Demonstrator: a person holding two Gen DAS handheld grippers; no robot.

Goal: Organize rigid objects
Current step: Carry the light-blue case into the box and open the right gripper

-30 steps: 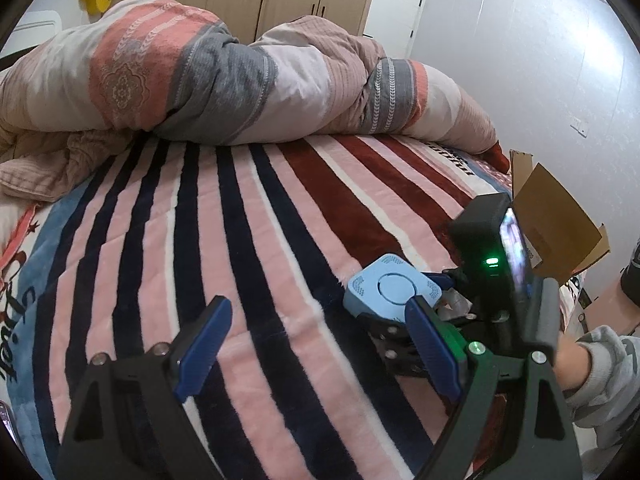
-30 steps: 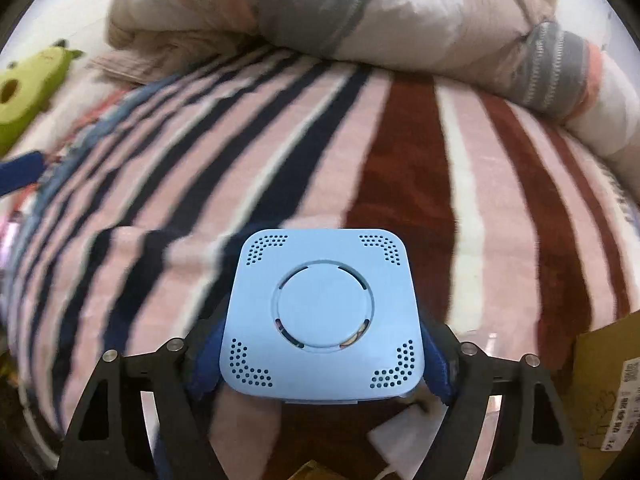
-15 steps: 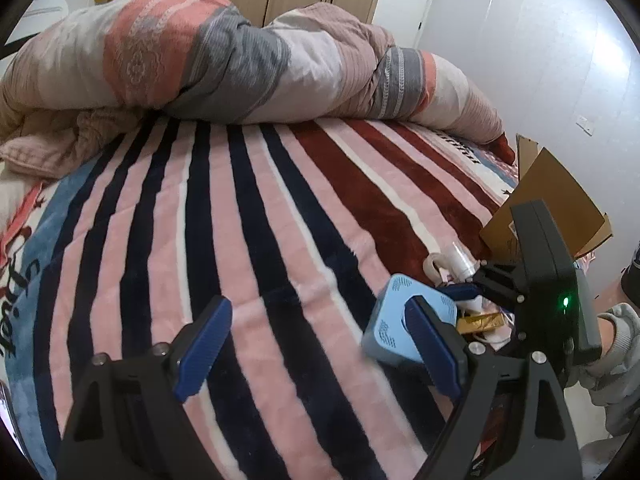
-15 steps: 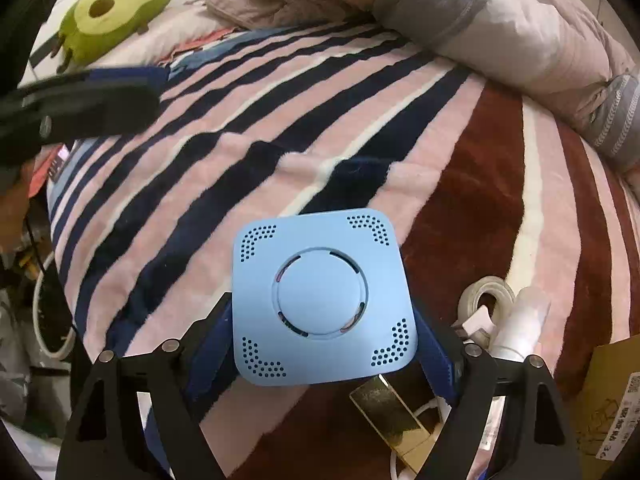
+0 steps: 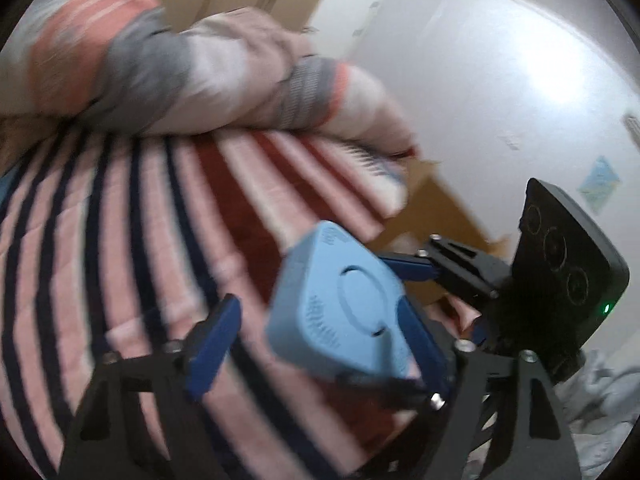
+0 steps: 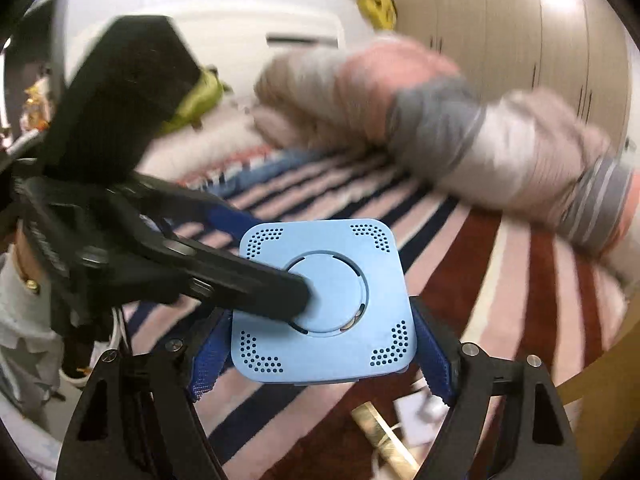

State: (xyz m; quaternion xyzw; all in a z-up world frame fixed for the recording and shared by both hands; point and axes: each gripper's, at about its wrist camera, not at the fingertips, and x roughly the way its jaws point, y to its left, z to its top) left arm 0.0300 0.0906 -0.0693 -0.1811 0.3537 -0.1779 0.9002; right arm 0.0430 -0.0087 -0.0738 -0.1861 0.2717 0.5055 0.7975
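Note:
My right gripper is shut on a light blue square device with a round centre and perforated corners, held above the striped bed. In the left wrist view the blue device sits between my left gripper's open fingers, with the right gripper holding it from the right. In the right wrist view one black finger of the left gripper lies across the device's top face, its tip at the round centre. The left jaws stand wide and do not clamp the device.
A striped blanket covers the bed, with a rolled duvet at its far end. A cardboard box stands at the bed's right edge. A gold bar and white items lie below the device. A green plush is far left.
The right gripper has lifted the blue device and swung it toward the left gripper. The left gripper has moved in, so the device now sits between its fingers. Both views are motion-blurred.

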